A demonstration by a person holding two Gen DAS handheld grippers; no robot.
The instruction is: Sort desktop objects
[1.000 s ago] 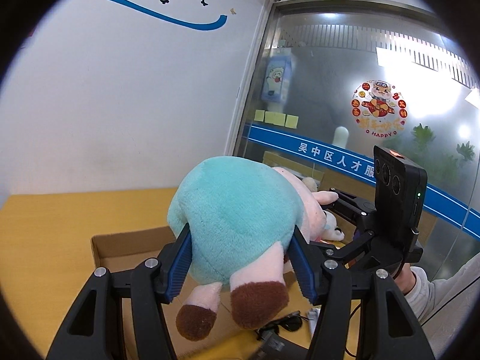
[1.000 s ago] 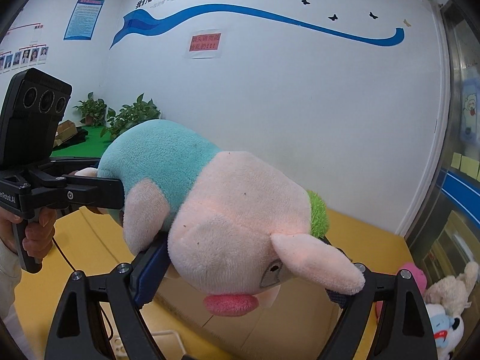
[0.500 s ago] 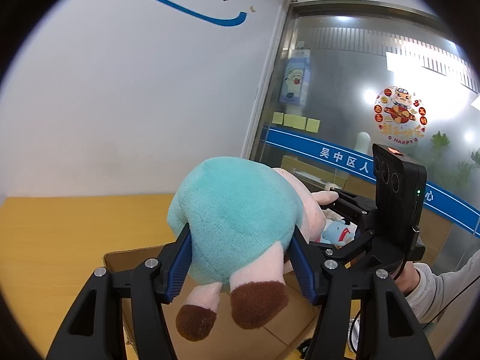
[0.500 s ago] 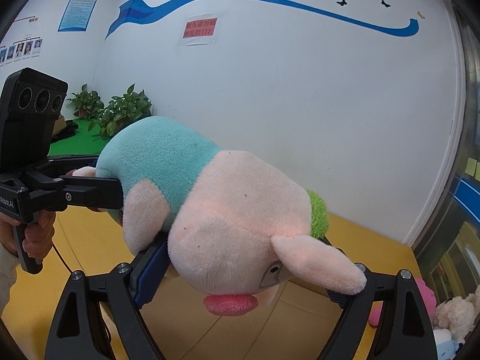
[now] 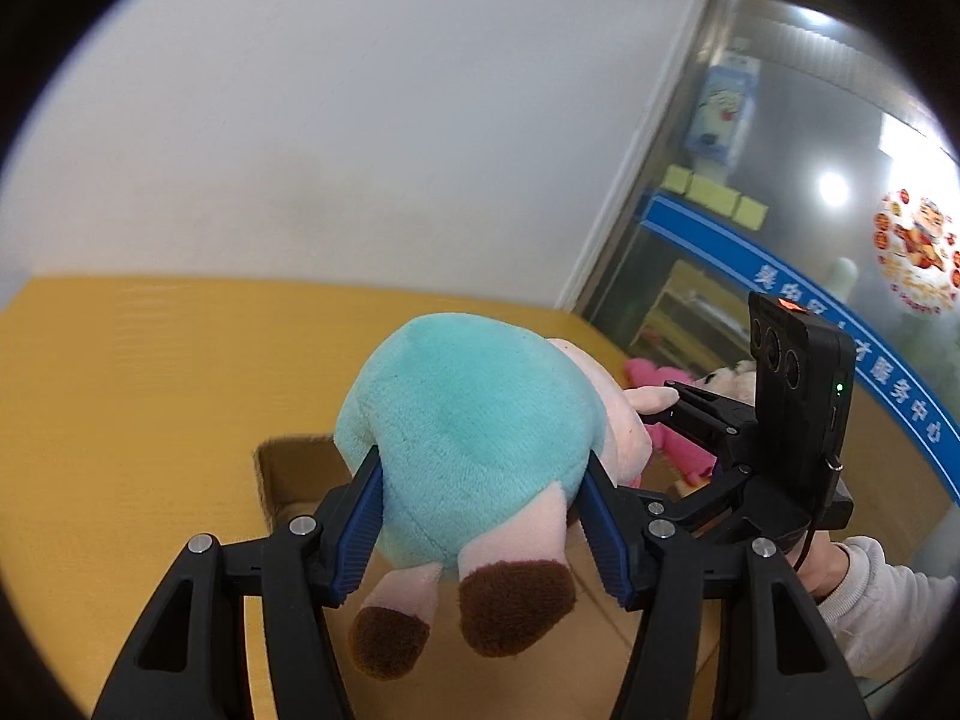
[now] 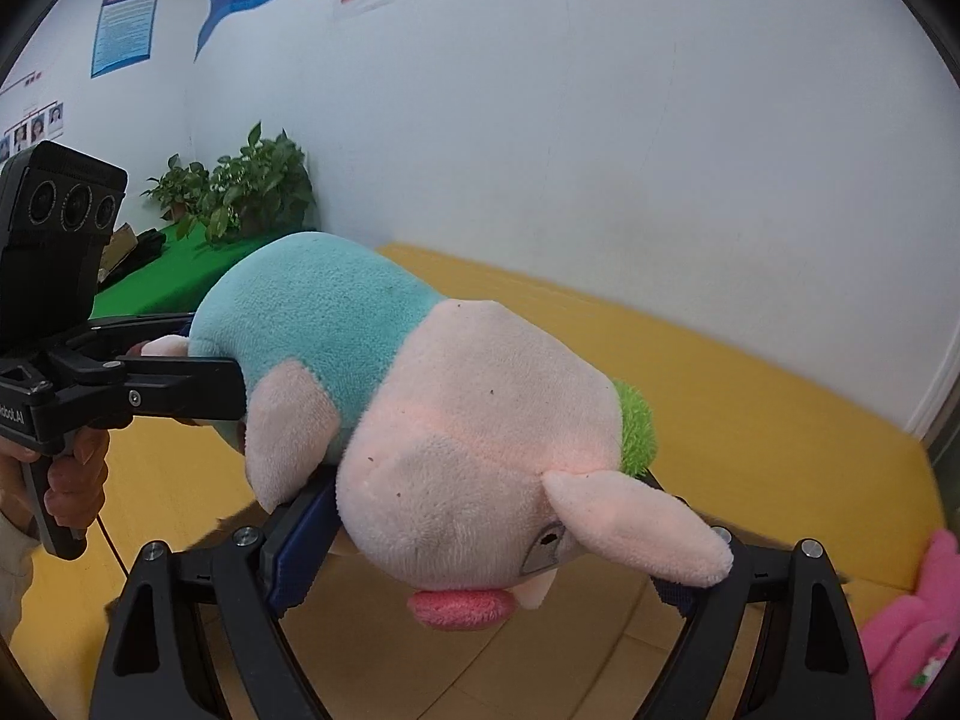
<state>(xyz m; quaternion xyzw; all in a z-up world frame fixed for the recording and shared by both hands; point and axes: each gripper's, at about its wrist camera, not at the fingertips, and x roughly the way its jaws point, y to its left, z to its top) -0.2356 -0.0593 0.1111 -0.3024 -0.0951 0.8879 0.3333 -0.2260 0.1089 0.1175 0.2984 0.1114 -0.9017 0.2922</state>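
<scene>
Plush pig (image 5: 462,438) hides cardboard box (image 5: 288,468) interior from both views.

Plain white wall (image 5: 312,138) at the back, yellow table (image 5: 120,372) in front, glass partition (image 5: 810,192) on the right, potted plants (image 6: 240,180) far left.

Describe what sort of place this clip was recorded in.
Probably an office or public service centre, not a home. A glass partition carries a blue band of Chinese lettering, the white wall has framed notices, and potted plants stand in the corner.
</scene>
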